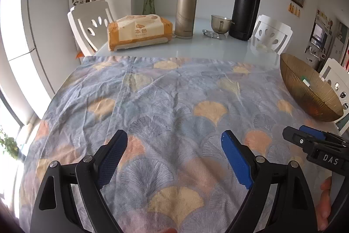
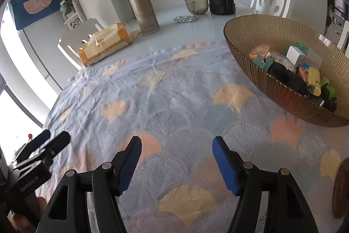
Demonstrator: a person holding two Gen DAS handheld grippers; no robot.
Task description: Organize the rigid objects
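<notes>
Jaws of both my left gripper [image 1: 174, 139] and right gripper [image 2: 176, 143] gape empty above the cloth [image 1: 165, 102]. Only the right wrist view shows objects [image 2: 292, 67] piled inside the bowl [image 2: 250, 36] beside that cloth

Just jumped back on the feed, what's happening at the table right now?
A person holds a hand-held gripper in each hand above the patterned cloth. The left hand-held gripper and the right hand-held gripper are both open with nothing between the fingers. The small objects are piled in the ribbed bowl to the right. No loose item shows on the cloth, so the sorting looks finished or paused.
</notes>
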